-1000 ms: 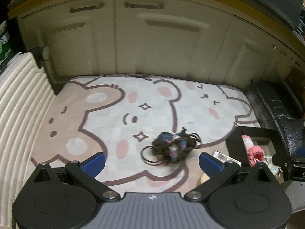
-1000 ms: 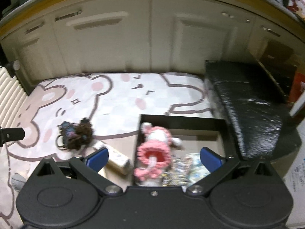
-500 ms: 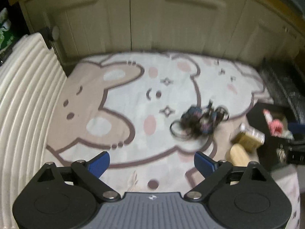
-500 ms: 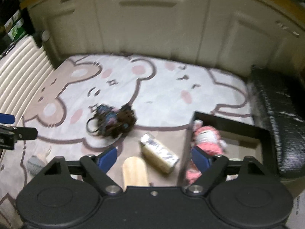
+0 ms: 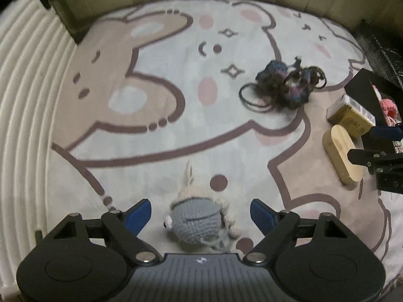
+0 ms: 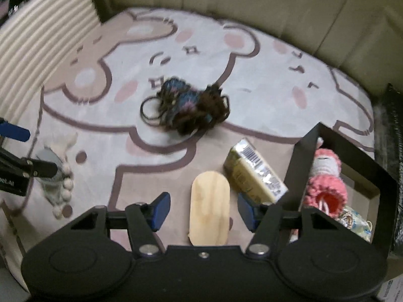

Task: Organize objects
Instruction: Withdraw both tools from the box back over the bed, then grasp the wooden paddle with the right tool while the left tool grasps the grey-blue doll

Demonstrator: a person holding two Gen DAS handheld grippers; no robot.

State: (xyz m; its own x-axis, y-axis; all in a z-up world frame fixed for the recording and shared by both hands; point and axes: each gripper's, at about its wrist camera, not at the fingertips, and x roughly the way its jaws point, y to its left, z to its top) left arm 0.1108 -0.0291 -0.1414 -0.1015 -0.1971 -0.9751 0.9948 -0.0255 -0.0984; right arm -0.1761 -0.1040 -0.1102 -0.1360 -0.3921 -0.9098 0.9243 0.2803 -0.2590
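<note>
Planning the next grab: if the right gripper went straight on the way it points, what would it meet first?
Most likely the wooden oval block, lying between the open right gripper fingers; the yellow packet sits just right of that line.

Bare rug [image 5: 176, 95] lies left of the hair ties [image 5: 284, 85]

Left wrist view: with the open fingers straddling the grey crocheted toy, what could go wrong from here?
1. The grey crocheted toy is soft, with a loose cream tail; the left gripper may pinch only yarn and drag it.
2. The right gripper straddles the wooden block, which lies close beside the yellow packet; closing could nudge the packet.
3. The black box already holds a pink doll, so drops may land on it.
</note>
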